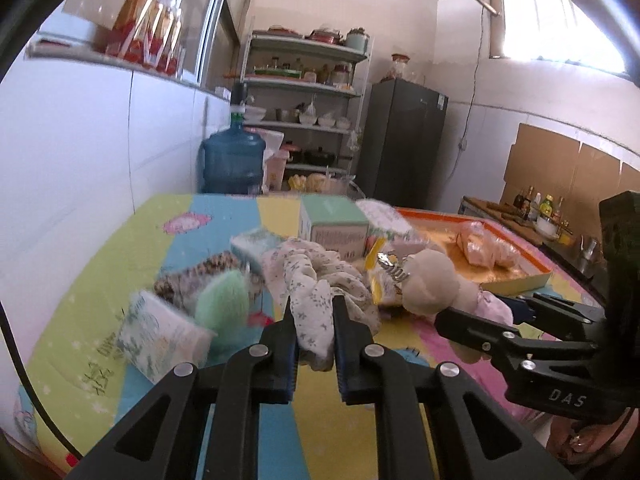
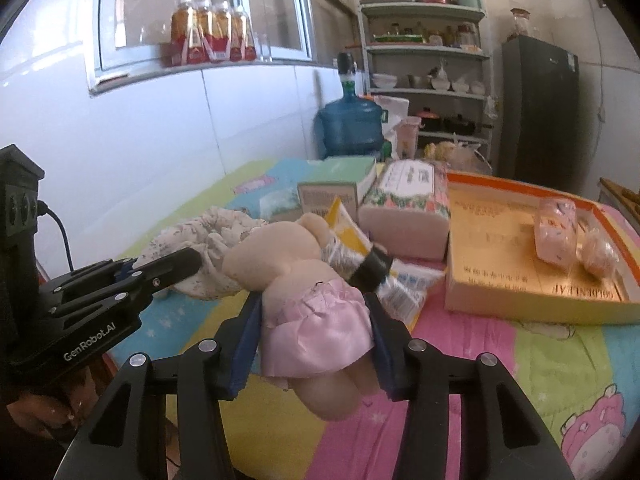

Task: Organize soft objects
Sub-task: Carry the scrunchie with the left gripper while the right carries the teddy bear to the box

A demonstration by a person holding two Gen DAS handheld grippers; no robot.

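L gripper (image 1: 313,312) fingers clamped on scarf (image 1: 316,280); R gripper (image 2: 316,300) grasping doll (image 2: 304,292). Step: lift. Next: carry both to tray (image 2: 520,300), likely.

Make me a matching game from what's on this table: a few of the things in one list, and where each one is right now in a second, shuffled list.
Things
1. floral cloth
2. plush toy in a pink skirt
3. pink wrapped pack
4. tissue pack

Places
A. lying inside the orange tray
B. pinched in the left gripper
C. resting on the mat beside the tray
D. clamped in the right gripper

Pairs: 1-B, 2-D, 3-A, 4-C
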